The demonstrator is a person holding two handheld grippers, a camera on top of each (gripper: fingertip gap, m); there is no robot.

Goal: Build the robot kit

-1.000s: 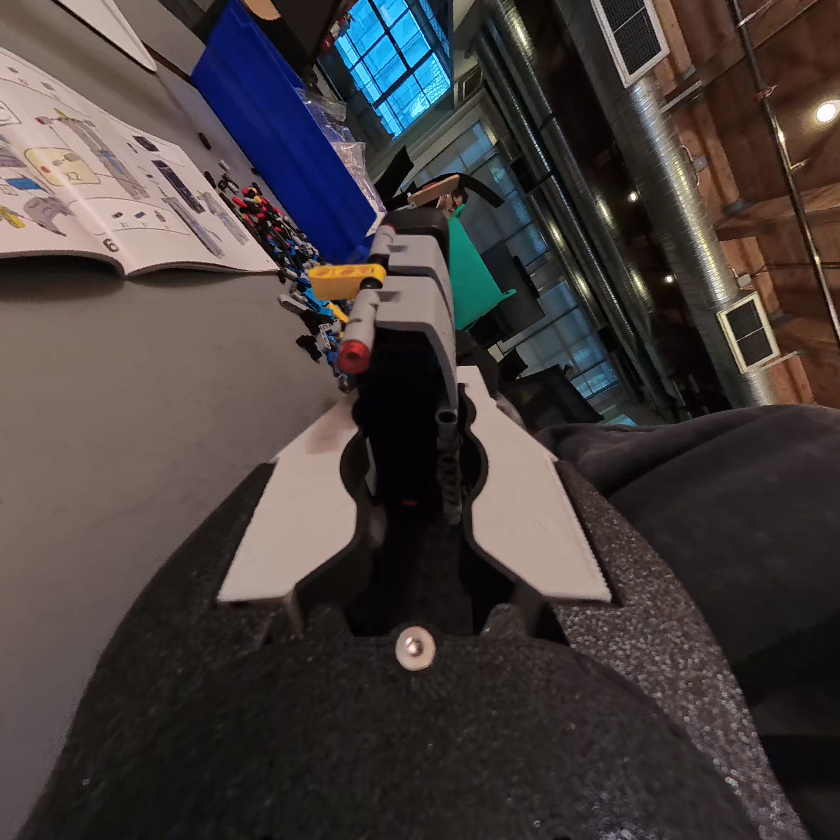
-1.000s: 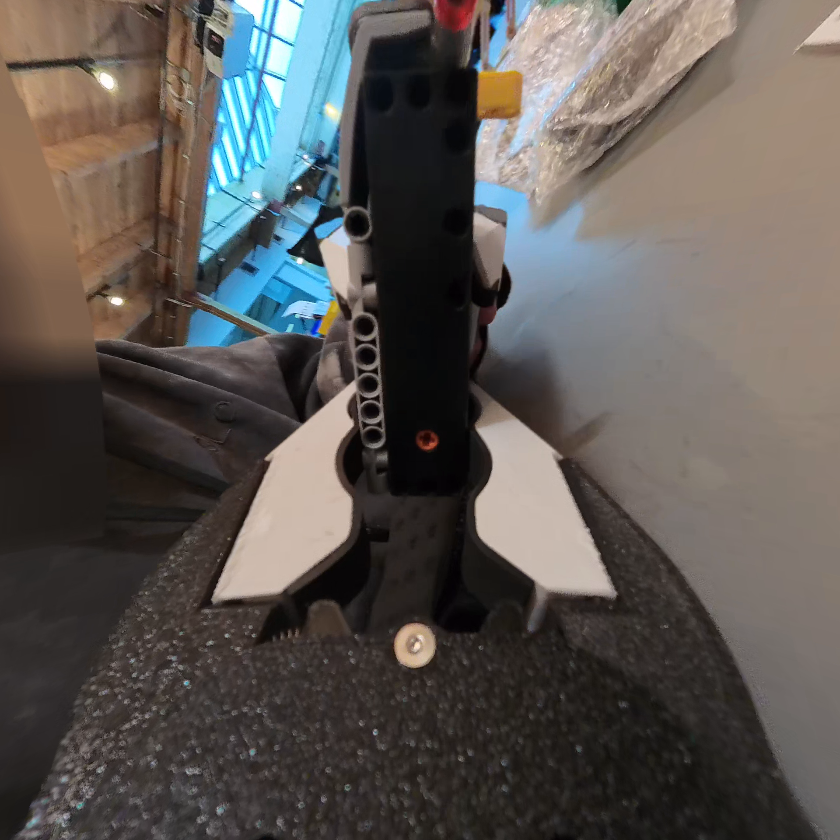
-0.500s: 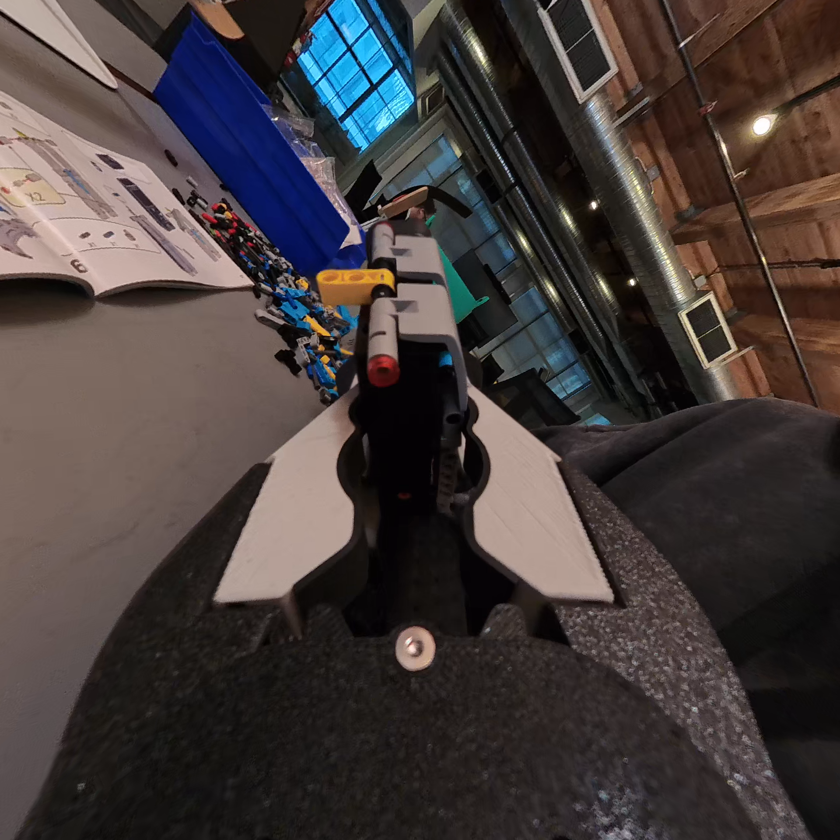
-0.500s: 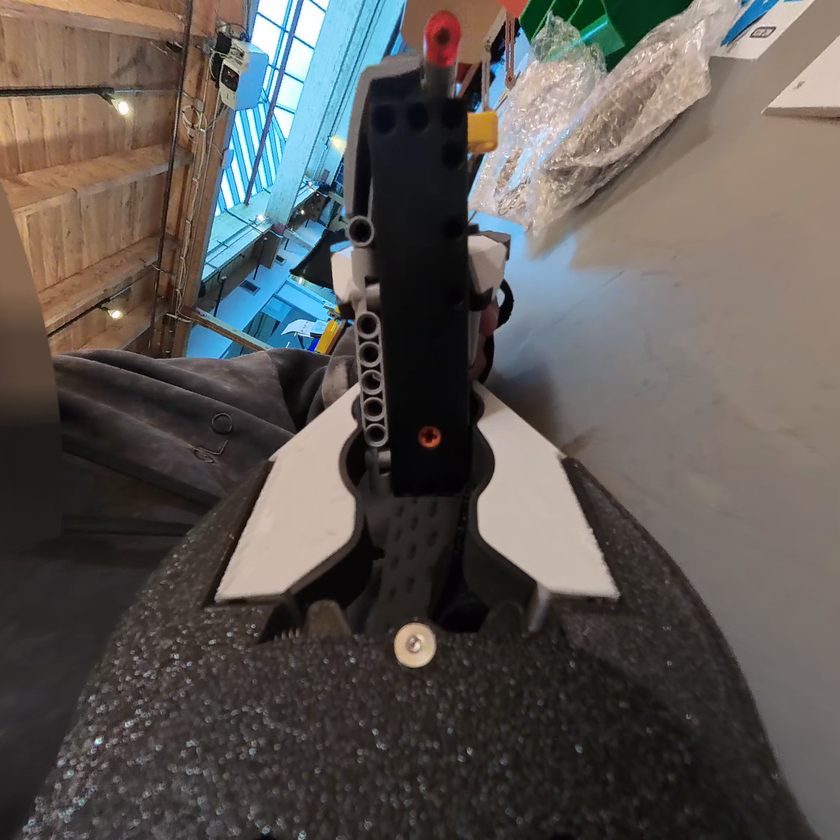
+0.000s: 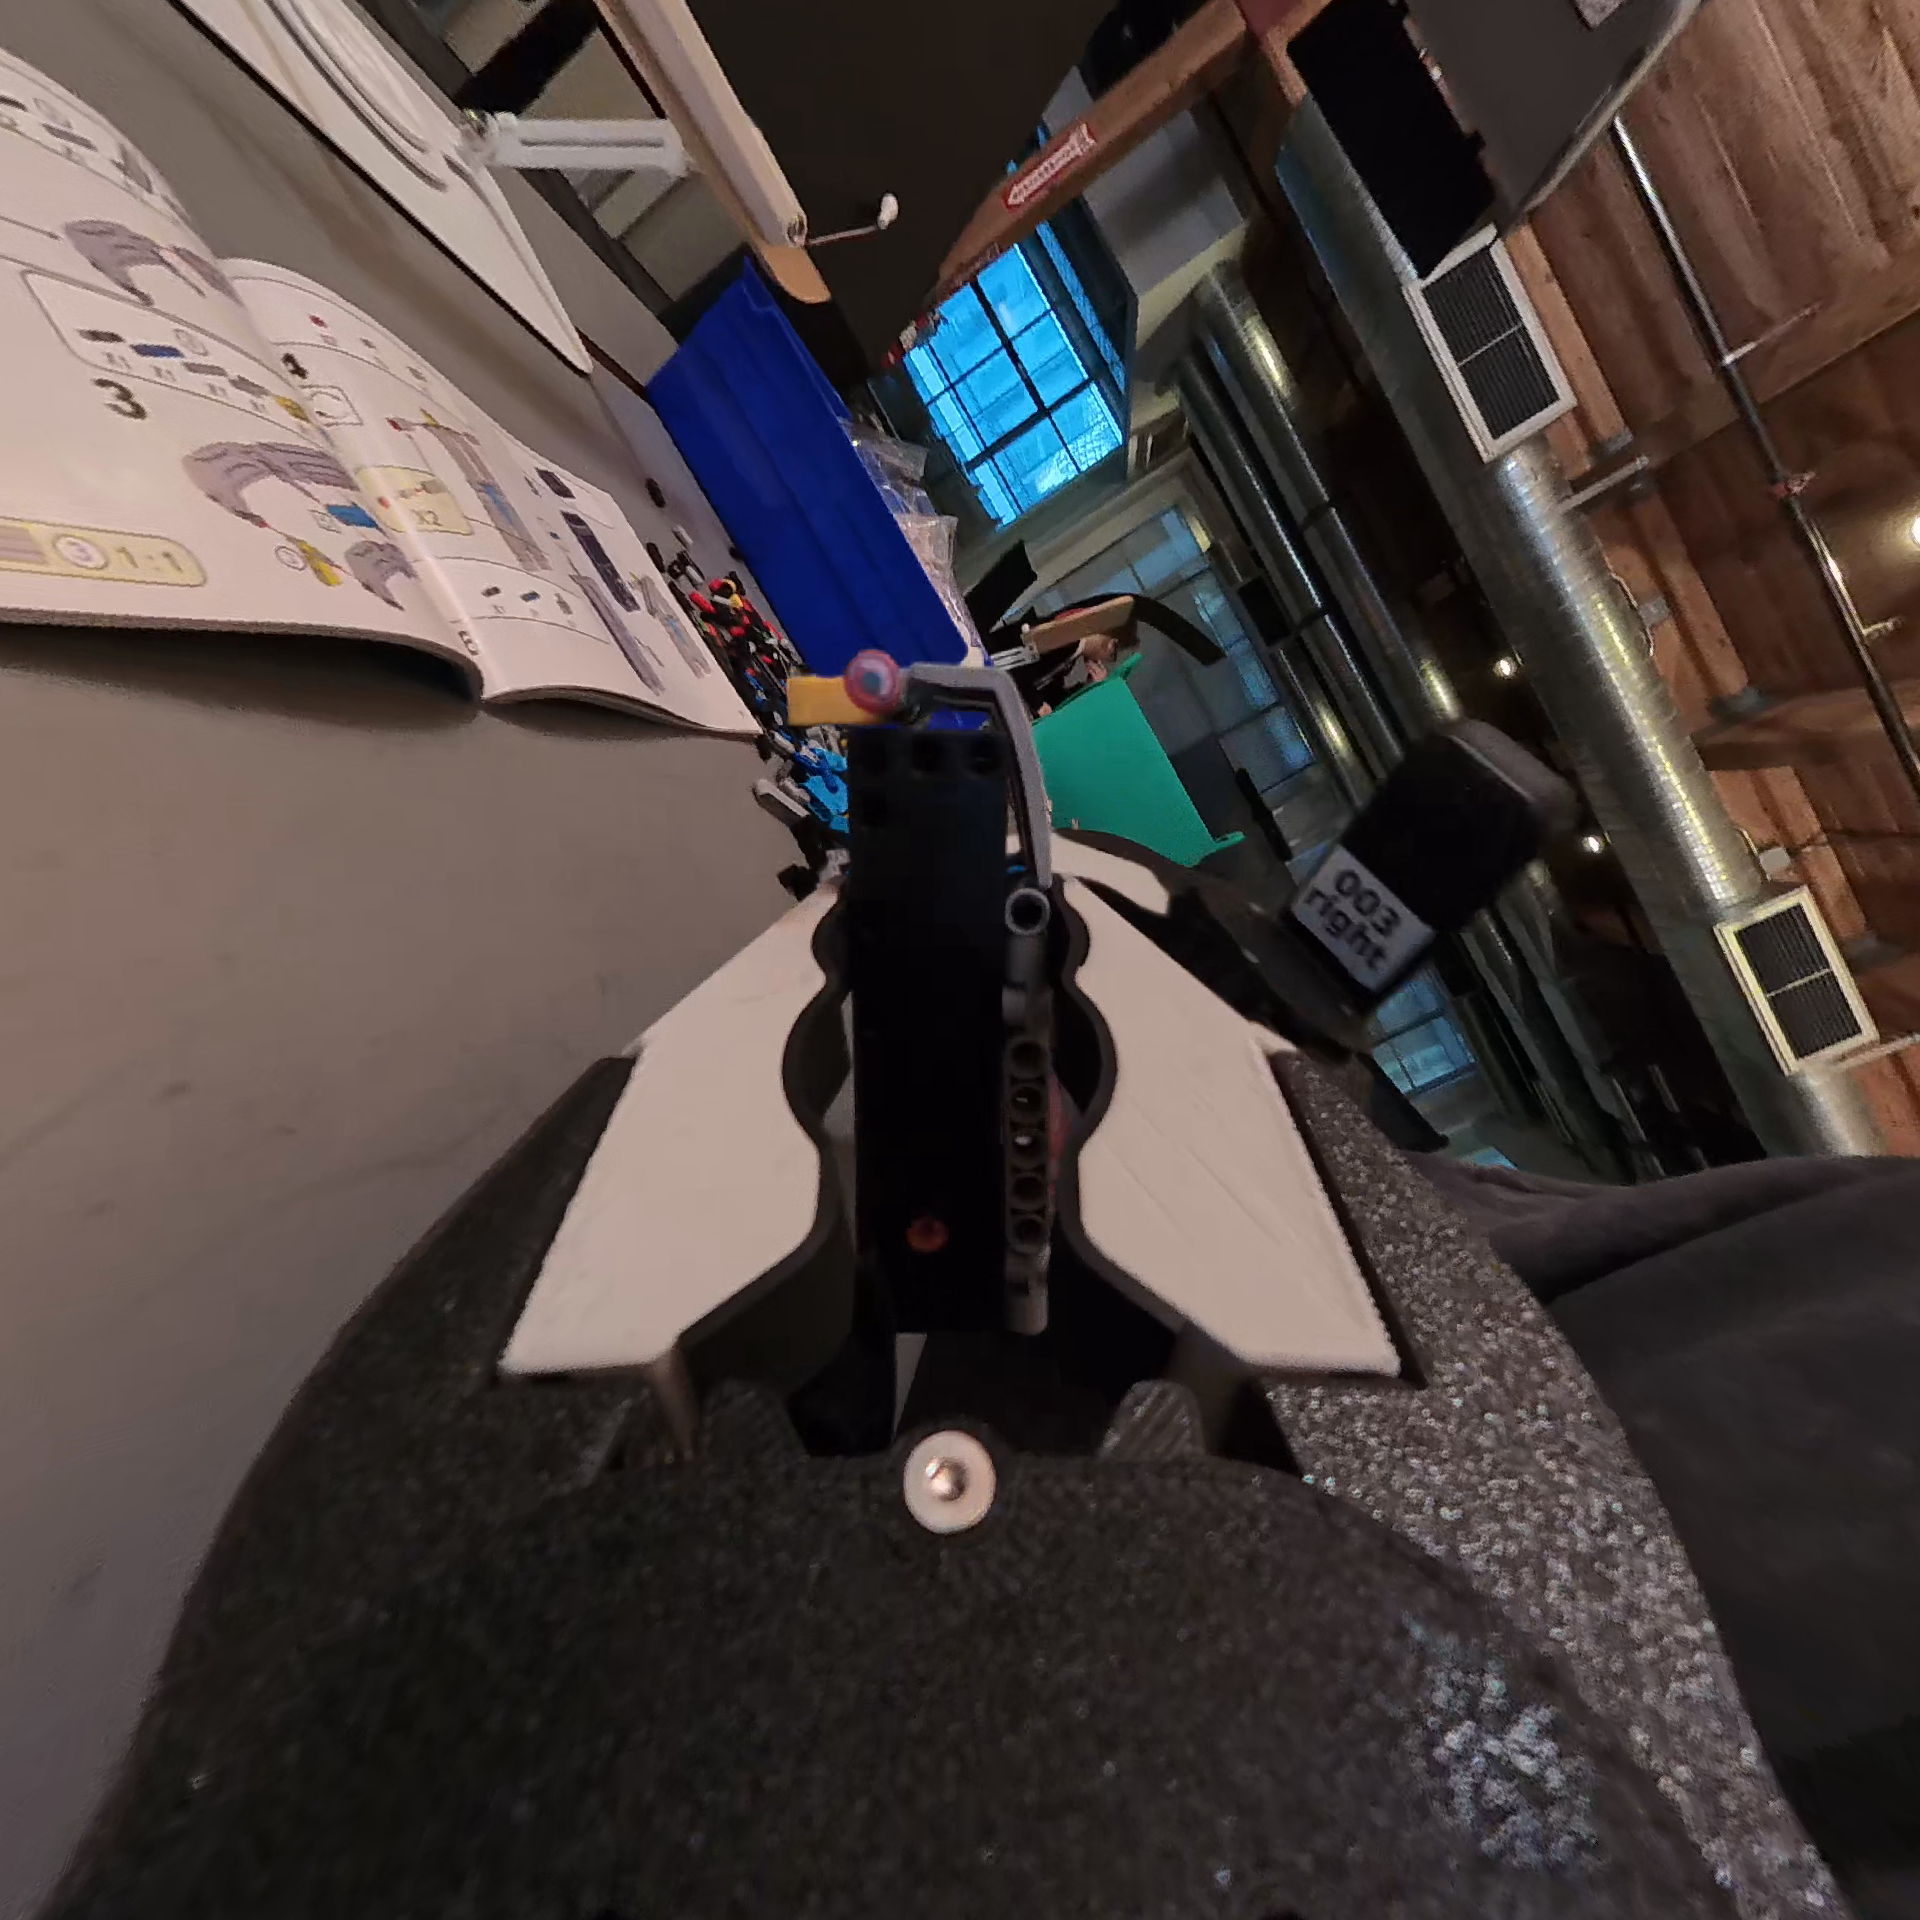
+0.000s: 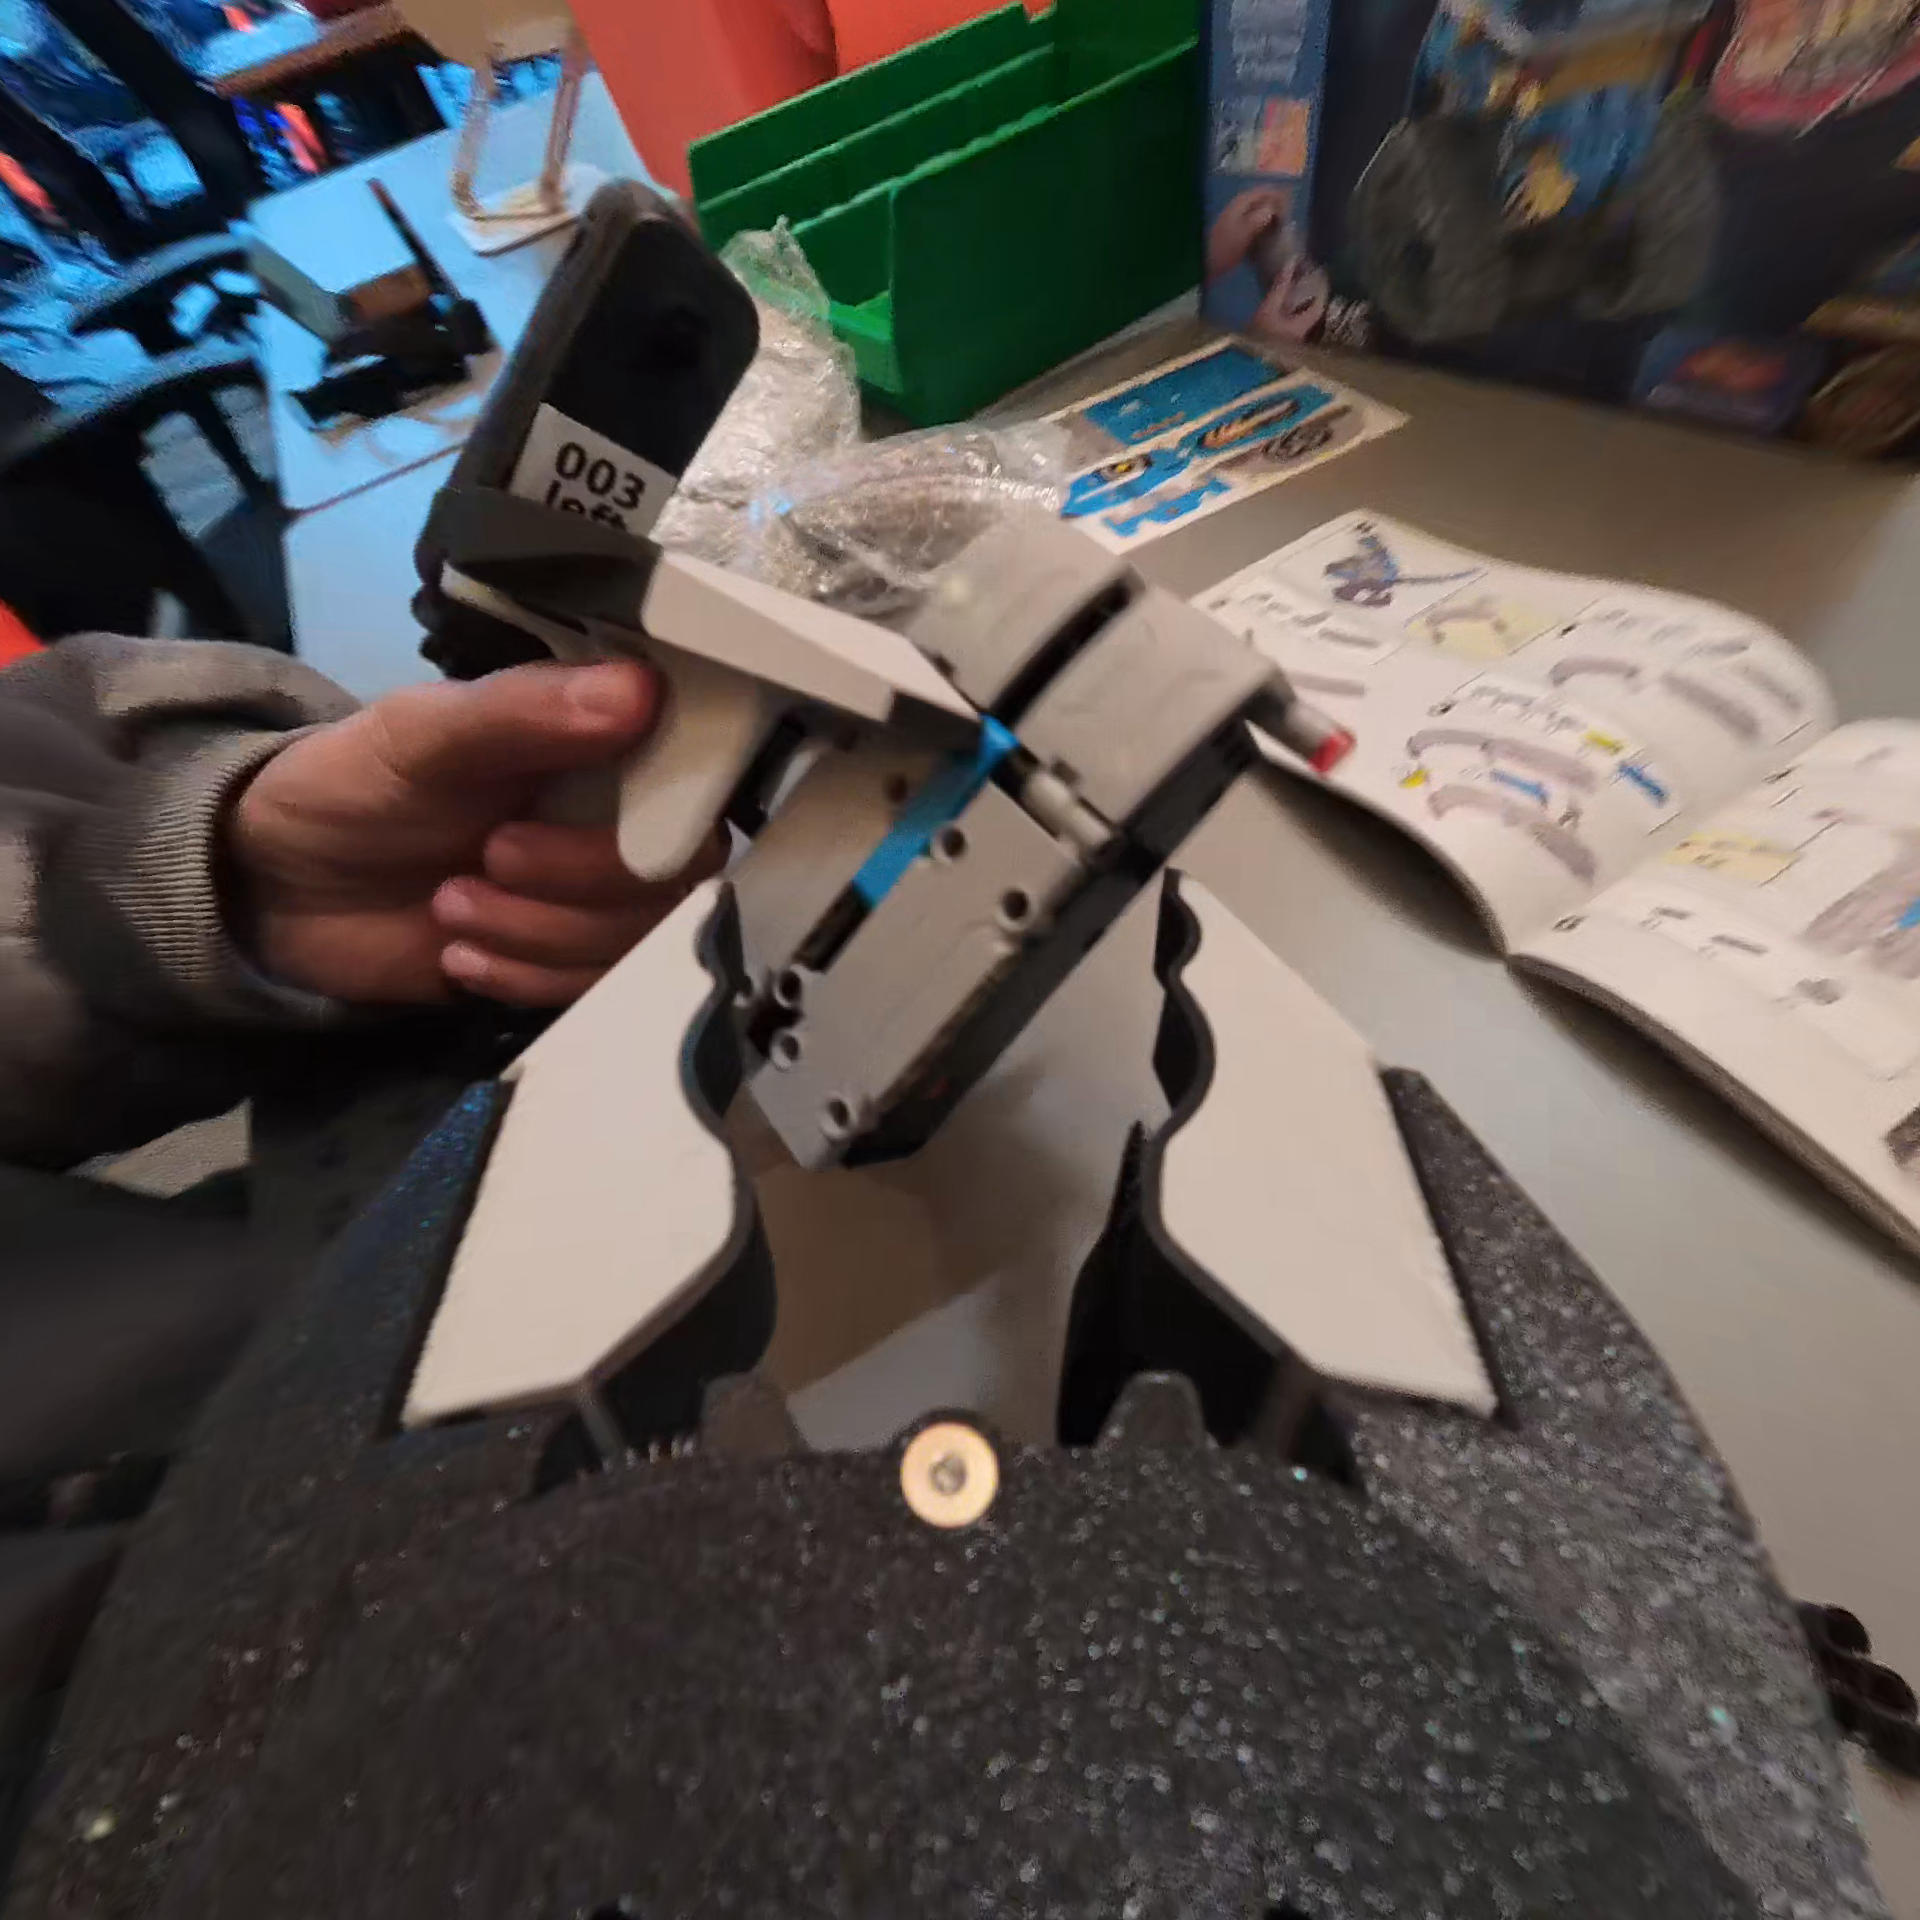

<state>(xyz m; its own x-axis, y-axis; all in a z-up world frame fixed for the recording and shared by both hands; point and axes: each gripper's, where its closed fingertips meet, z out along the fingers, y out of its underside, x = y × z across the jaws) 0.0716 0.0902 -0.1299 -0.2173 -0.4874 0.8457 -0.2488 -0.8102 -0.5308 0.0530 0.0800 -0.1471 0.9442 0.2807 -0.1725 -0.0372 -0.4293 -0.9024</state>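
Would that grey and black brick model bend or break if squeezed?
Probably stiff: the brick model juts straight from the left tool without sagging. Its red-tipped pin sticks out, so that might snag or pop loose.

Overhead, rough reddish-brown timber boards and beams (image 5: 1766,343) cover the ceiling, with a ribbed silver ventilation duct (image 5: 1621,707) running along them past white louvred air vents (image 5: 1491,348). Small round ceiling lamps (image 5: 1503,666) glow warm against the wood. A tall multi-pane window (image 5: 1013,400) gives cold blue daylight, and glazed partitions (image 5: 1226,623) stand below it. The matte grey bench top (image 5: 312,935) stretches toward its far edge. Beyond the bench's end stands what looks like a dark swivel office chair (image 6: 135,343), too blurred for me to be sure.
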